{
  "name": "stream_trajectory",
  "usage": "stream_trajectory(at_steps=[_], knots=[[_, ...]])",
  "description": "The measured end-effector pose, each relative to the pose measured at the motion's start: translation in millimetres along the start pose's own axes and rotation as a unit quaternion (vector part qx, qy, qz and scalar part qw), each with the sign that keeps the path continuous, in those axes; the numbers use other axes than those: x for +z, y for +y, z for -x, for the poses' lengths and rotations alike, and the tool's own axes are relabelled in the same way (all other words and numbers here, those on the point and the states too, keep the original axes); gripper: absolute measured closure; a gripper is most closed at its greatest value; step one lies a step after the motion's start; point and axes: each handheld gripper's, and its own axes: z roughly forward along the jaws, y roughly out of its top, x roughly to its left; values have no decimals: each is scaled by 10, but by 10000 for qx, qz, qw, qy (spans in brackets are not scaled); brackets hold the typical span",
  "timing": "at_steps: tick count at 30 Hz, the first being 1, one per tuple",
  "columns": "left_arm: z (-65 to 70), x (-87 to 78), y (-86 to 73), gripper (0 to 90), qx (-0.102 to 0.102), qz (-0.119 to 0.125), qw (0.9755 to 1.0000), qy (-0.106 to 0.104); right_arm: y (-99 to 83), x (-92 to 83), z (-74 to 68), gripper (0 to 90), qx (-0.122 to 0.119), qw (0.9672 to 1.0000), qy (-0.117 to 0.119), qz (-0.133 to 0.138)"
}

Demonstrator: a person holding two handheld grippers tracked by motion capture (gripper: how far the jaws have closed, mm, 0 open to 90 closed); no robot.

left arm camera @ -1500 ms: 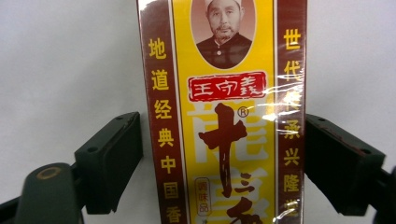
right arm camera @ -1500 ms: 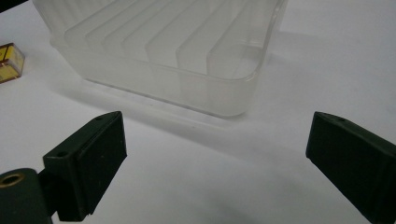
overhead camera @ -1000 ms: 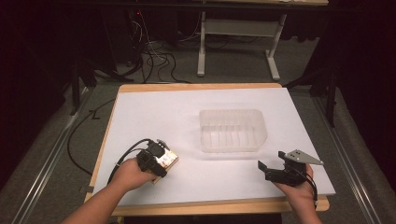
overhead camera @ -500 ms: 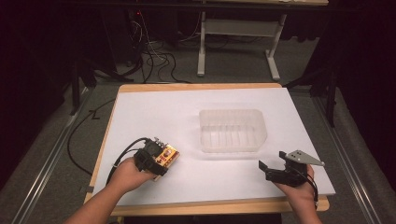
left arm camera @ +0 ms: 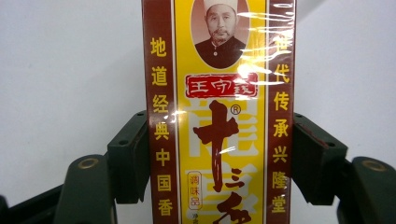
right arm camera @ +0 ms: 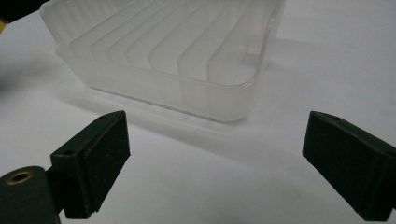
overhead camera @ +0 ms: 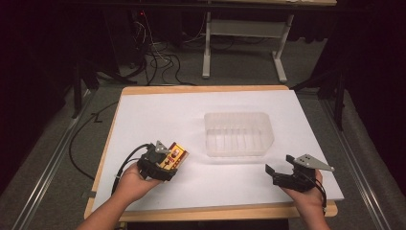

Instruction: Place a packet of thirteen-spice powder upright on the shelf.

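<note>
— What carries everything?
— A wooden-edged rectangular table [overhead camera: 210,89] under a white sheet [overhead camera: 158,115], centre frame in the high view.
— And on it?
— A clear ribbed plastic tub [overhead camera: 238,133], right of centre, directly on the sheet.

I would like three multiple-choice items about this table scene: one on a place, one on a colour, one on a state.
1. Where is the clear plastic tray?
A. on the white table top between the two grippers
B. on the floor
C. inside the left gripper

2. What is the main colour of the seasoning box?
A. blue
B. yellow with brown-red side bands
C. green

3. How do the jaws of the right gripper stand?
A. shut on the tray
B. shut on the box
C. open, with nothing between them

Key: 1 A, the high view shows the tray there; 2 B, the left gripper view shows the colours; 3 C, bare table lies between the jaws.
</note>
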Motion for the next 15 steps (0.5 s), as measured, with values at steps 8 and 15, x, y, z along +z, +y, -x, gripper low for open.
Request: stream_trajectory(at_steps=[8,15], knots=[[108,-16,-58,327,102,679,9976,80,-5,3,-7,88,-10,9999,93,116],[223,-23,-41,328,63,1340,9909,97,16,-43,-28,122,-5,9992,200,345]])
